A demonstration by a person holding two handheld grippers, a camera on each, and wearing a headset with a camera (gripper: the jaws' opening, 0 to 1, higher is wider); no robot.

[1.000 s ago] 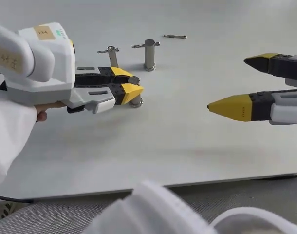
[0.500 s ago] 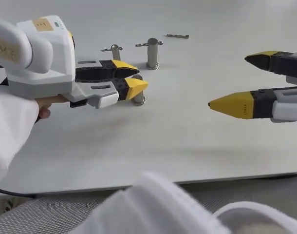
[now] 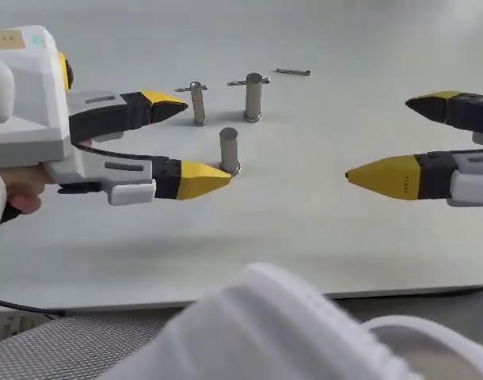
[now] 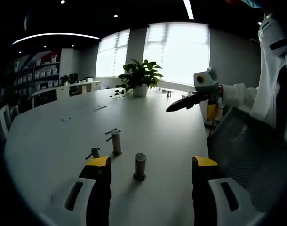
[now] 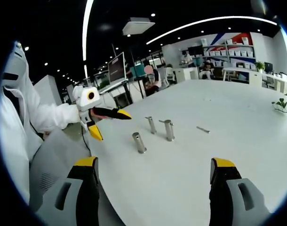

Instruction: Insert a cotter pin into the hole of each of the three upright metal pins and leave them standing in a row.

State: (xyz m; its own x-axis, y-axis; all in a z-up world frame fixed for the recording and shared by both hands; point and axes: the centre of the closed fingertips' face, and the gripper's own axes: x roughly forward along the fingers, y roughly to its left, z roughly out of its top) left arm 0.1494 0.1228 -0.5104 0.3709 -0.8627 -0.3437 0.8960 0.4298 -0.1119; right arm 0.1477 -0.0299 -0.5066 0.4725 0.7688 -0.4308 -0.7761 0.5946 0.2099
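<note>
Though near the bare pin, left gripper jaws wide; right gripper jaws wide, empty

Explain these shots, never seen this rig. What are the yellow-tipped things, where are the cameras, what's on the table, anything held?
There is no robot here: a person holds a two-jaw tool in each hand, the left hand-held gripper and the right hand-held gripper. The head view comes from a headset camera looking down at the white table. The two round pictures come from fisheye cameras riding on the grippers, each looking out between its own yellow-tipped jaws. Three metal pins stand upright on the table. The rear-left pin and rear-right pin each have a cotter pin through the top. The near pin is bare and stands by the left jaw tips. A loose cotter pin lies behind them. Both grippers are open and hold nothing.
</note>
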